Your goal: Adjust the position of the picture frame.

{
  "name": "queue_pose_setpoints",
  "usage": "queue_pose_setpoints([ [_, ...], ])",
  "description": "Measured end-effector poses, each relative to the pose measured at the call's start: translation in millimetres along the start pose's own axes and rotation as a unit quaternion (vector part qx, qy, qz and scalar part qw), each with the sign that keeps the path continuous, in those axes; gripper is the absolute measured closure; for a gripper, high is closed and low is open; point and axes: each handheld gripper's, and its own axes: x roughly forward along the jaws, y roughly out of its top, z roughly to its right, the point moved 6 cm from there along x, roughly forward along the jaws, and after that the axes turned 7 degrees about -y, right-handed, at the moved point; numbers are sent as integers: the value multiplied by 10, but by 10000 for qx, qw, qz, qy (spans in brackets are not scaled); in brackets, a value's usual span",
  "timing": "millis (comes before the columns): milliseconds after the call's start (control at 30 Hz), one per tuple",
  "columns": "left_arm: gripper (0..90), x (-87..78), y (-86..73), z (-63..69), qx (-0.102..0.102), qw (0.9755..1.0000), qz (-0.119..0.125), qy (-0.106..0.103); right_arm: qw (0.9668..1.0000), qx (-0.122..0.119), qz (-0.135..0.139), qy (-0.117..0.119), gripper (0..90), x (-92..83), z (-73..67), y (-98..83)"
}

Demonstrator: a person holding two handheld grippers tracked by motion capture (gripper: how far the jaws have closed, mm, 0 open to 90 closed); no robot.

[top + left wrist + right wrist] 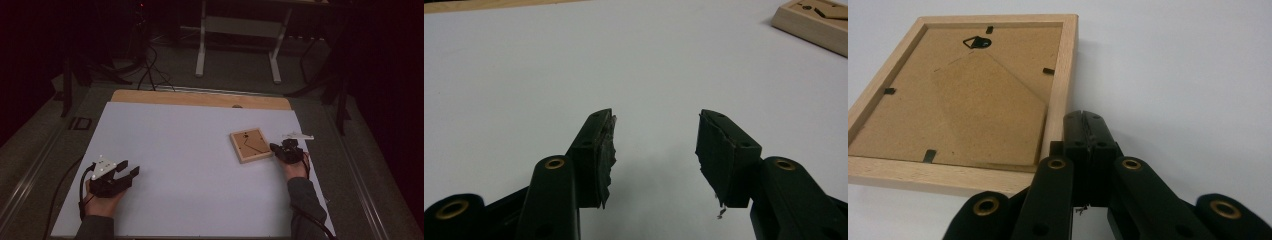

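Picture frame (963, 95) lies face down on right part of white table (190, 150). Right gripper (1083, 122) closed, empty, tips beside frame edge. Left gripper (655, 150) wide open, empty, well apart. Advice: push edge gently, keep frame flat.

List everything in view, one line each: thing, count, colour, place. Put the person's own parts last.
picture frame: one, pale wood with brown backing, lying face down on the right part of the table.
hanger ring: one, black, on the frame's backing near its far edge.
table: one, white top with a wooden strip along the far edge.
stand: one, white, on the floor beyond the table.
left gripper: one, black, near left of the table, jaws apart and empty.
right gripper: one, black, jaws shut, tip at the frame's right edge.
hands: two, one behind each gripper.
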Motion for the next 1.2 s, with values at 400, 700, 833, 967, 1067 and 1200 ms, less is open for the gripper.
queue_pose_setpoints([
  [400,494,-3,3,-2,-2,10000,28,0,10000,-13,-28,30,898,5,2,-13],
  [700,493,-6,6,-3,8,10000,47,8,9999,-79,-30,73,898,-15,-13,-30],
  [833,492,-7,9,-5,4,10000,66,19,9999,-132,-47,73,898,-25,-23,-36],
  [967,492,-6,10,-5,13,10000,65,21,9998,-174,-49,79,898,-32,-32,-41],
  [1067,493,-4,9,-8,23,10000,60,26,9997,-218,-52,84,898,-39,-40,-45],
  [1200,492,-3,10,-11,22,10000,69,27,9996,-245,-51,96,898,-48,-51,-53],
])
